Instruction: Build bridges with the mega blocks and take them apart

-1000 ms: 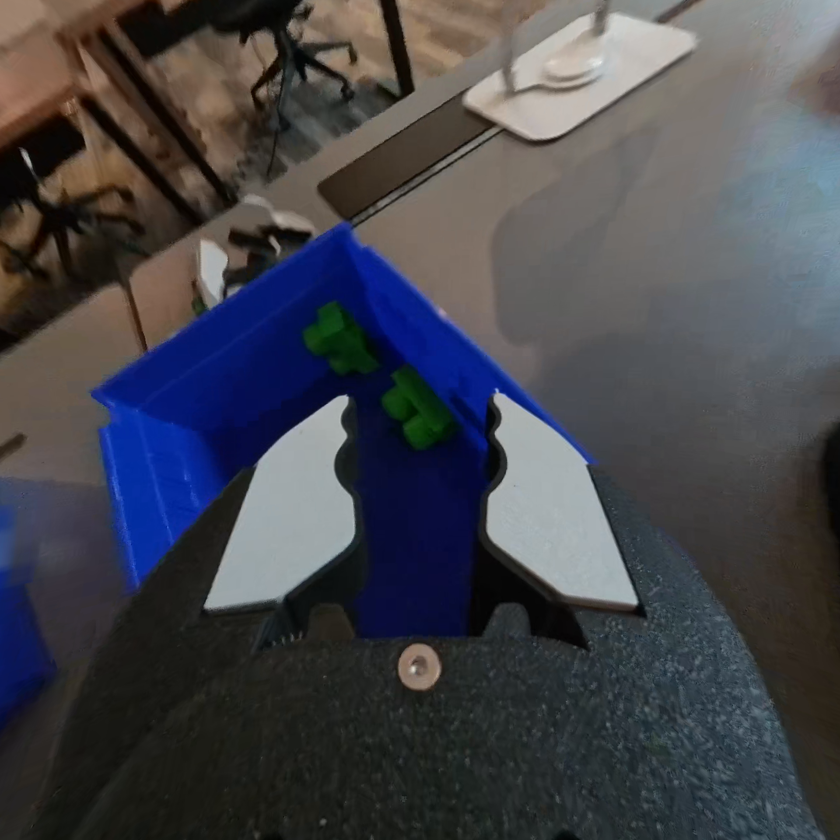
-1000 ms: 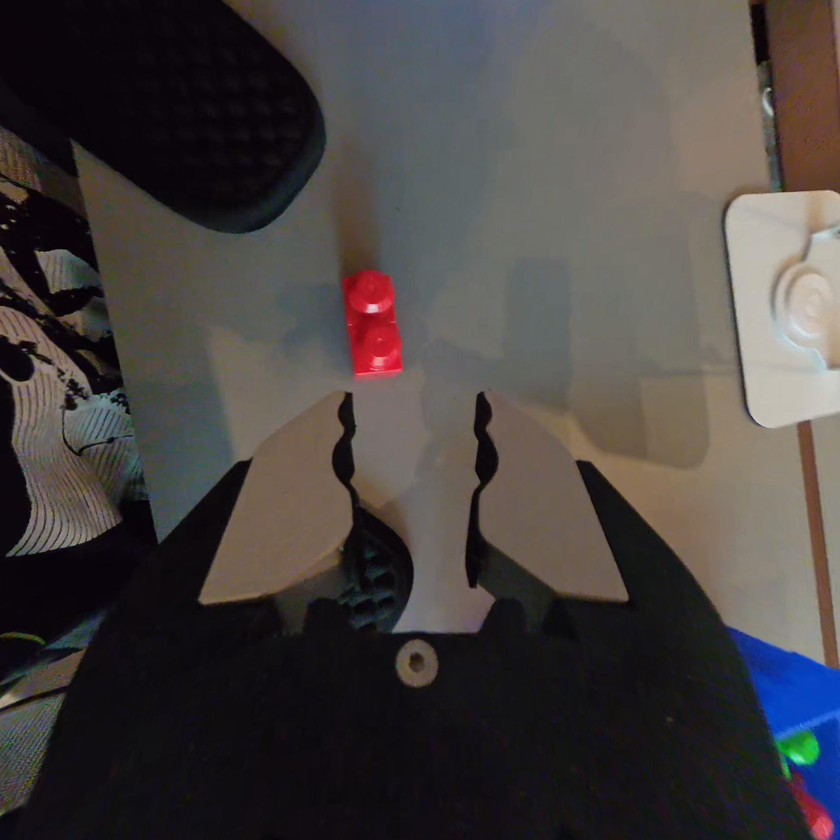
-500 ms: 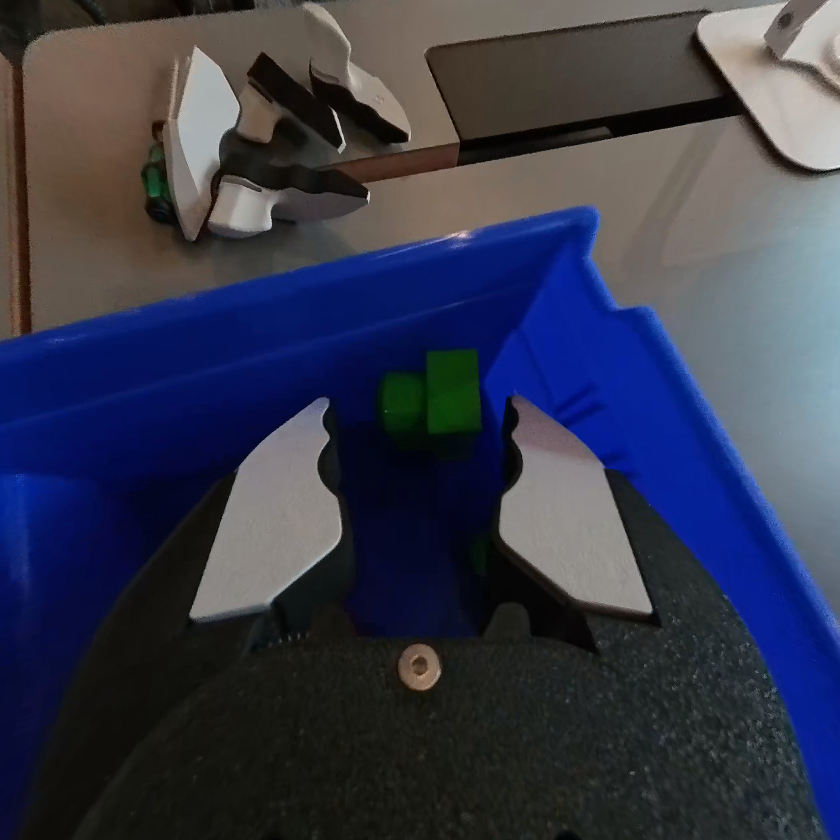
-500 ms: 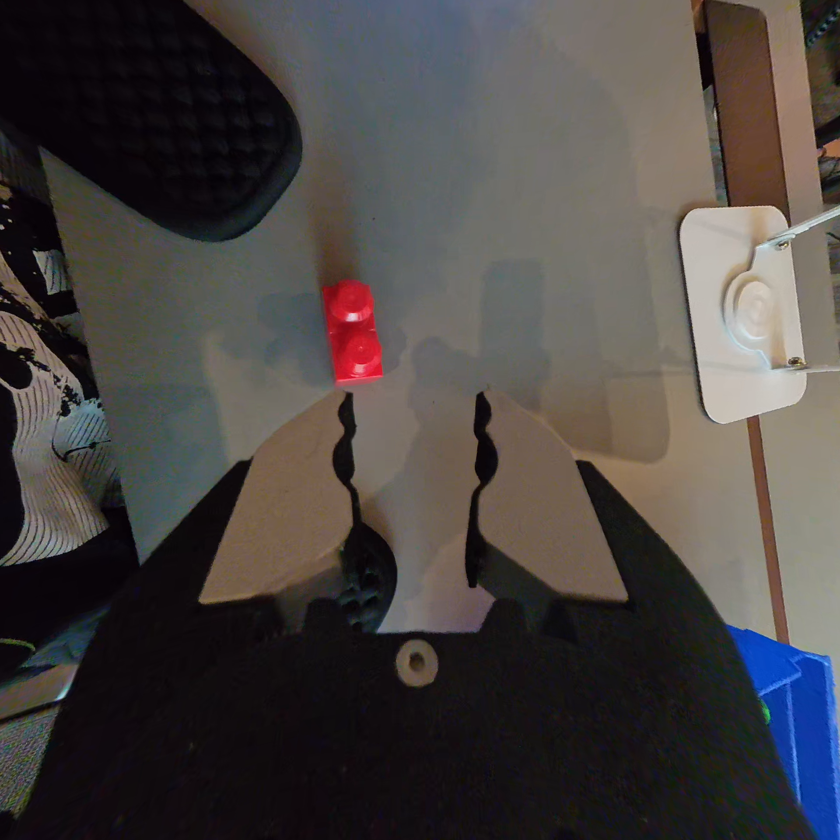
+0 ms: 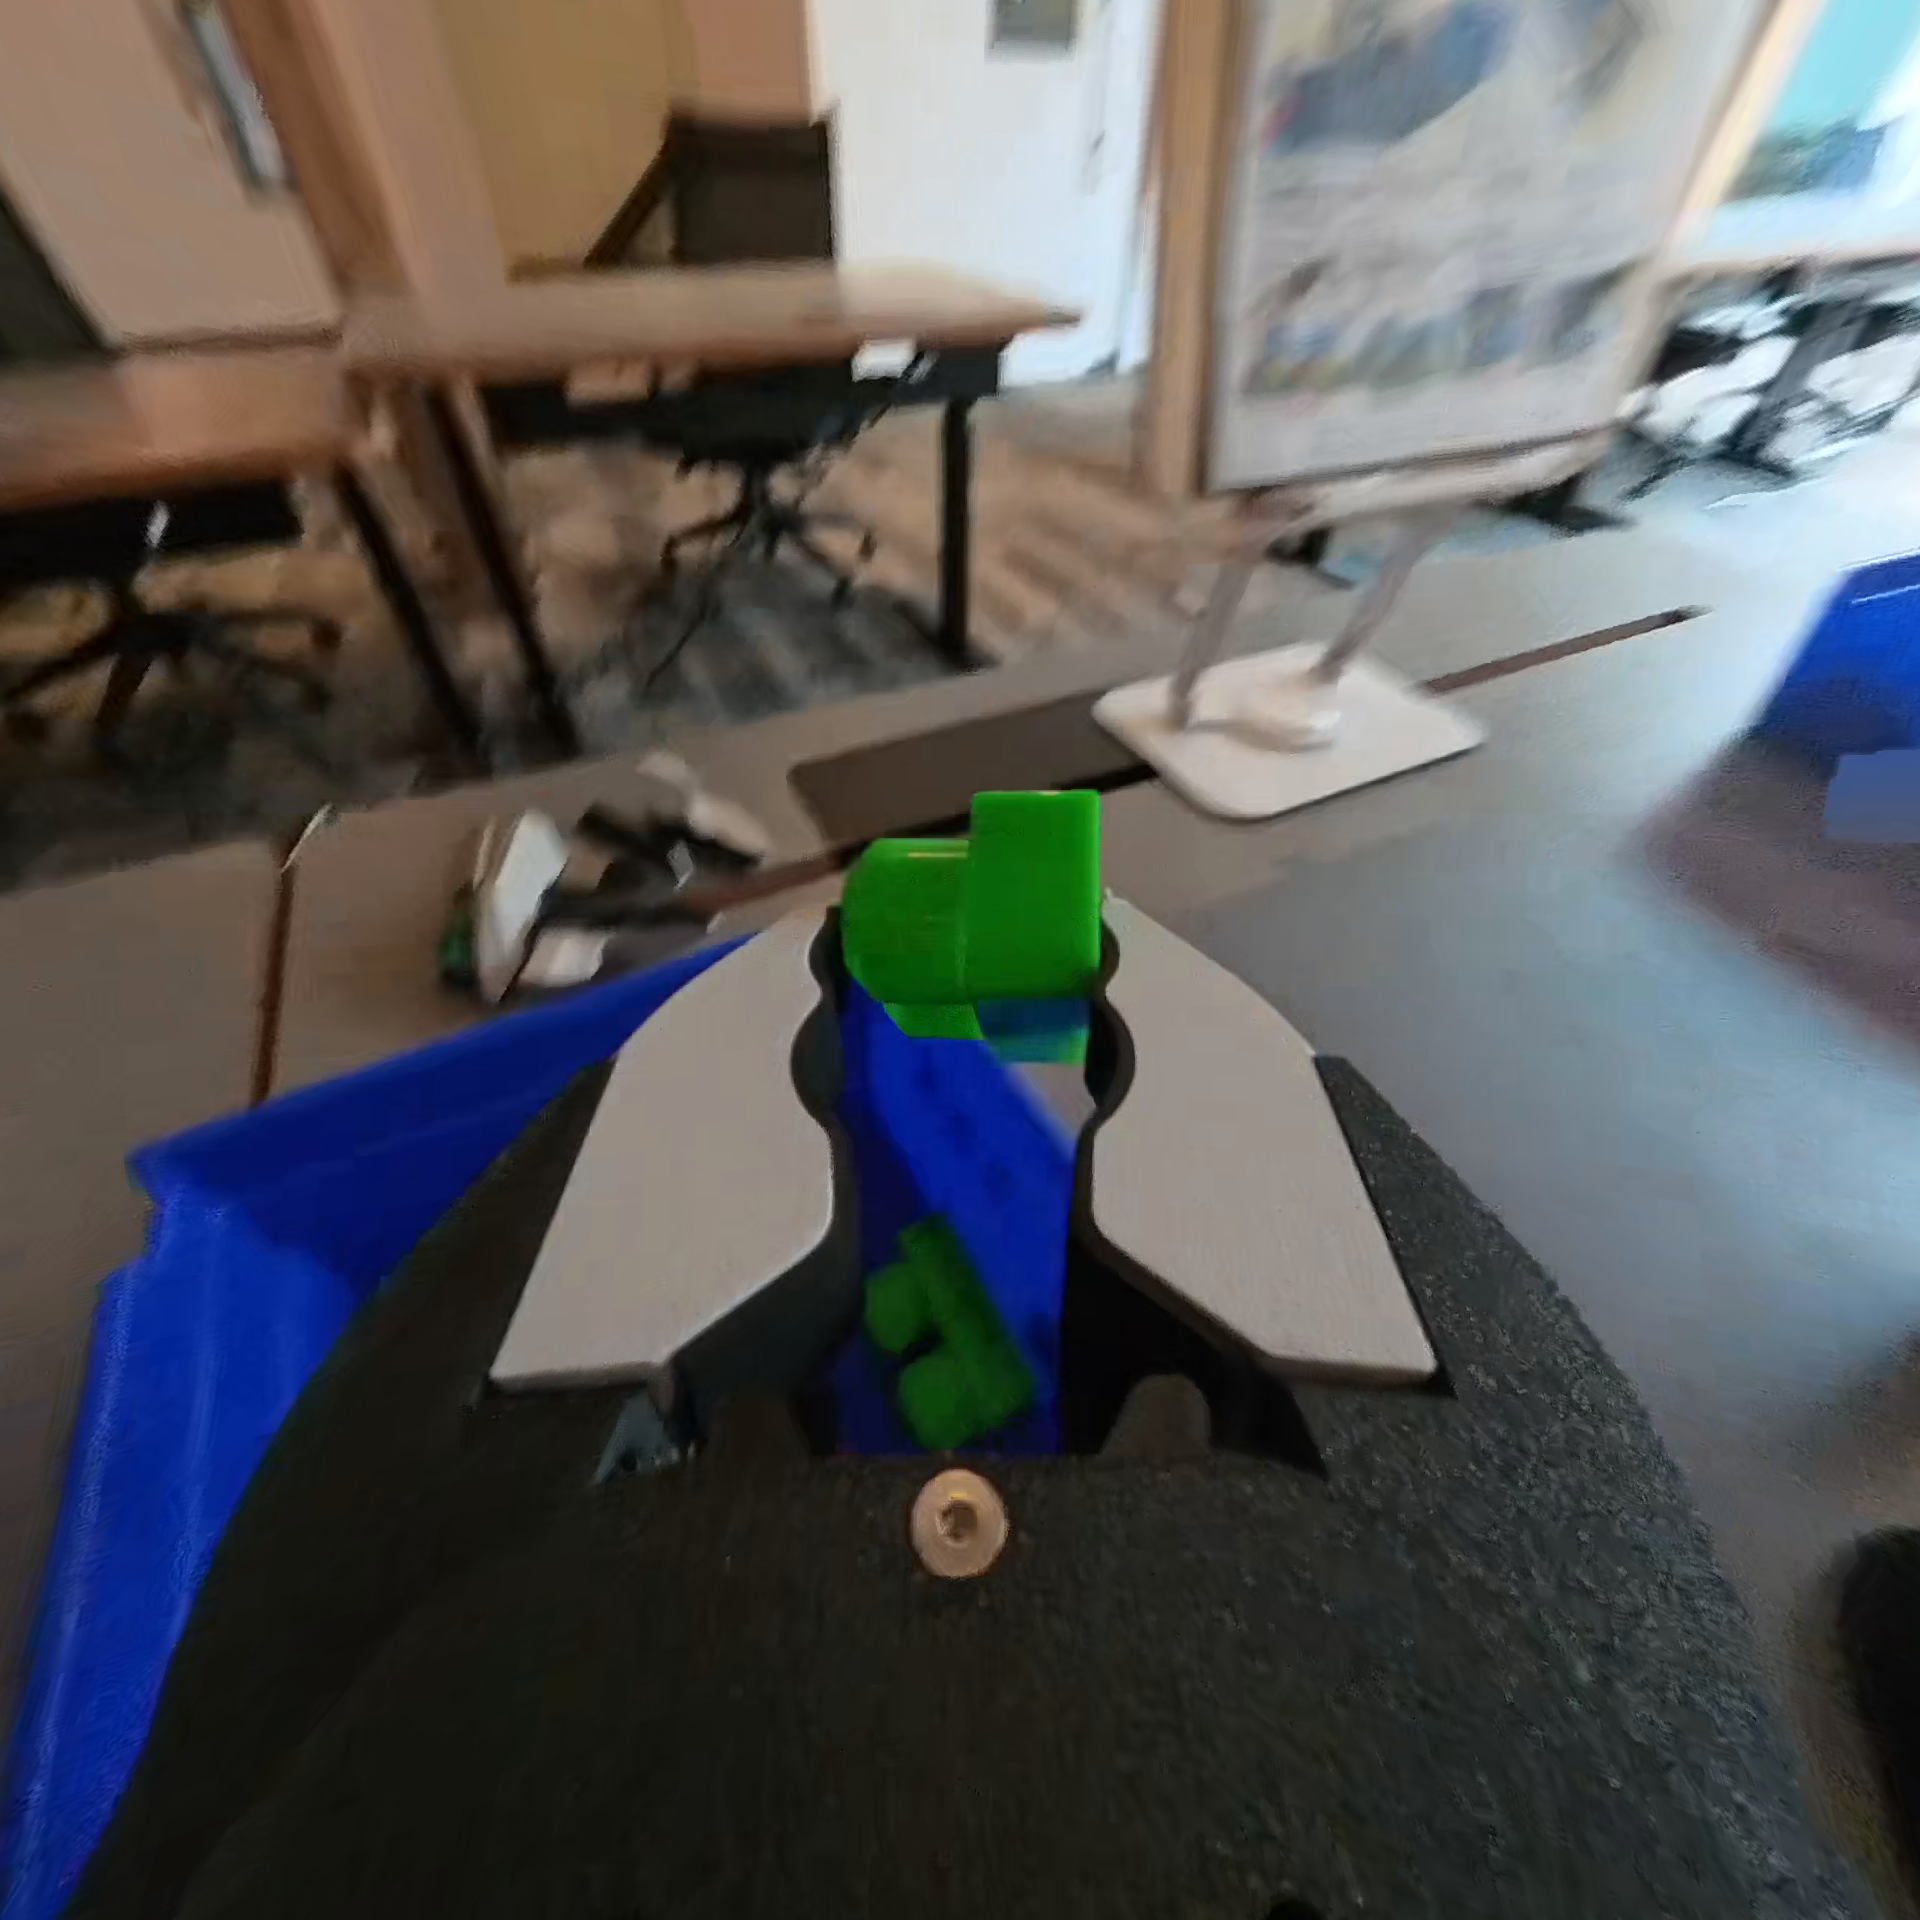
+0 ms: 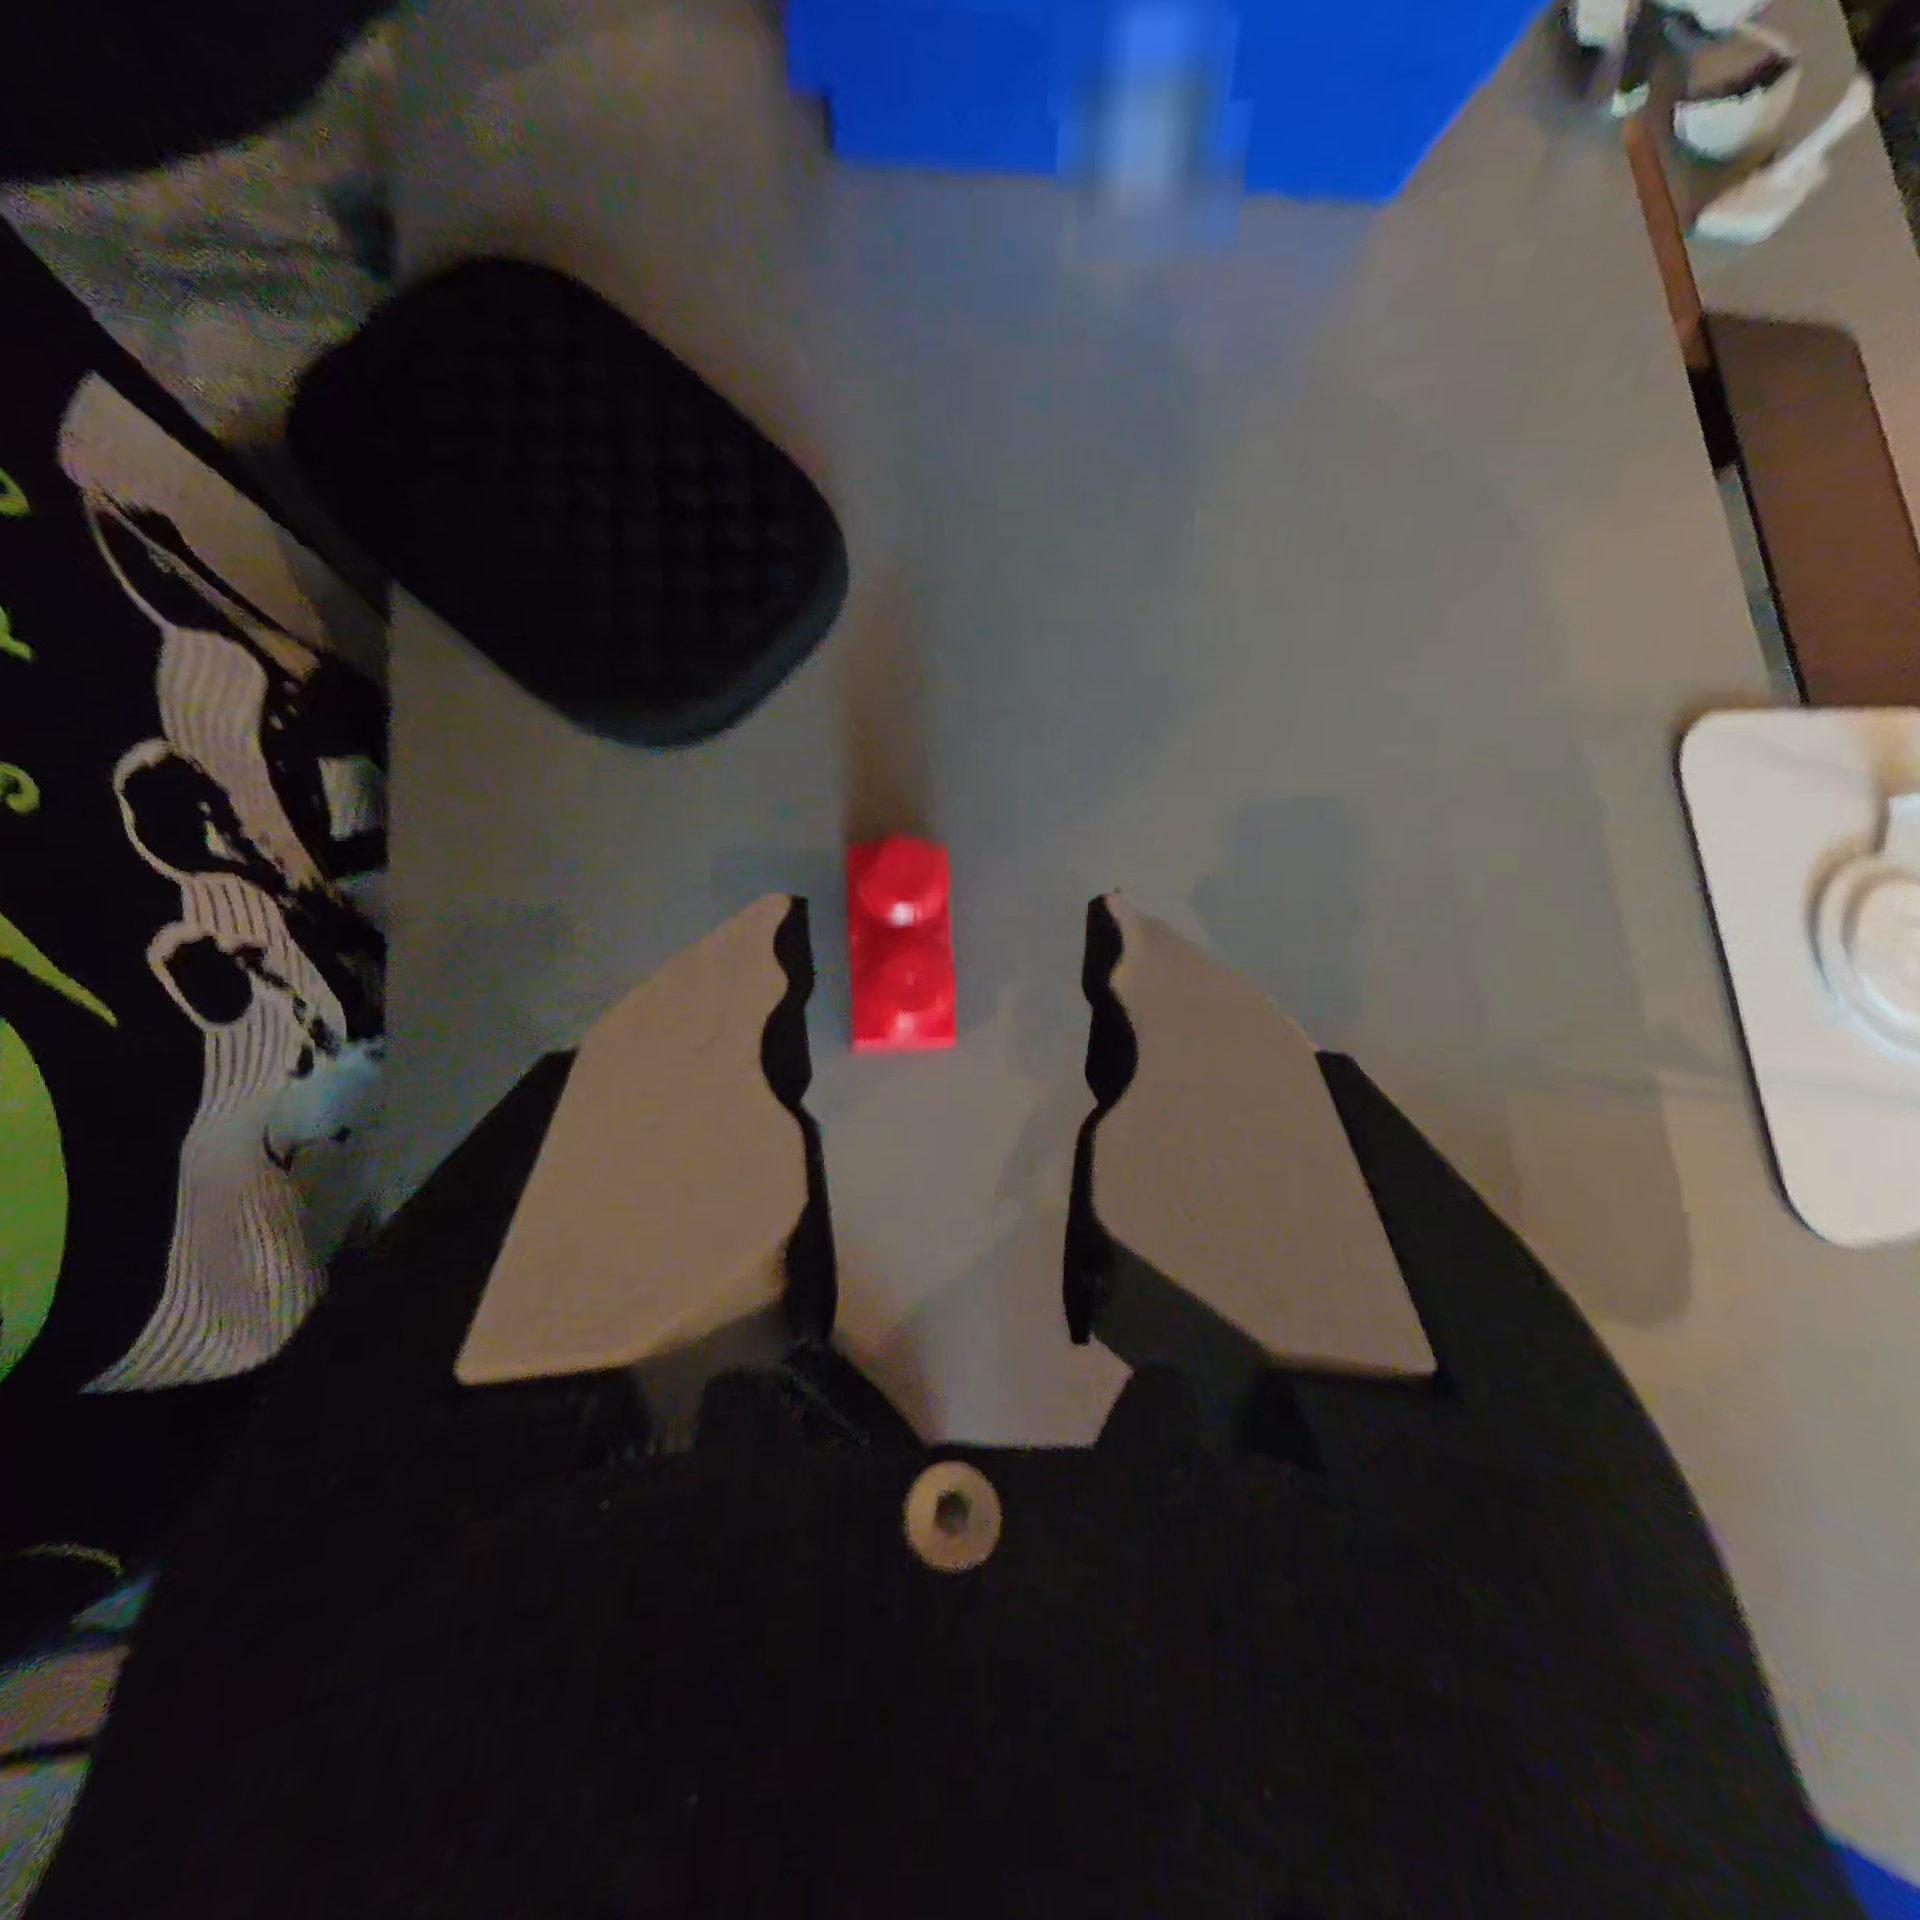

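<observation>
My left gripper (image 5: 968, 925) is shut on a green block (image 5: 977, 914), gripped on its side between both fingertips and lifted above the blue bin (image 5: 260, 1247). Another green block (image 5: 951, 1351) lies in the bin below. My right gripper (image 6: 945, 914) is open over the grey table (image 6: 1247, 582). A red two-stud block (image 6: 900, 945) lies flat on the table between its fingertips, nearer the left finger (image 6: 707, 1039), with a gap on each side.
A black textured pad (image 6: 566, 499) lies at the table's near-left edge beside a person's patterned clothing (image 6: 187, 831). A white stand base (image 6: 1808, 966) (image 5: 1288, 727) sits to the right. A blue bin (image 6: 1091, 94) shows blurred at the top. Spare gripper fingers (image 5: 561, 894) lie past the bin.
My left gripper reached down into the bin, closed on a green block and lifted it out. My right gripper moved forward, so the red block now lies between its open fingers.
</observation>
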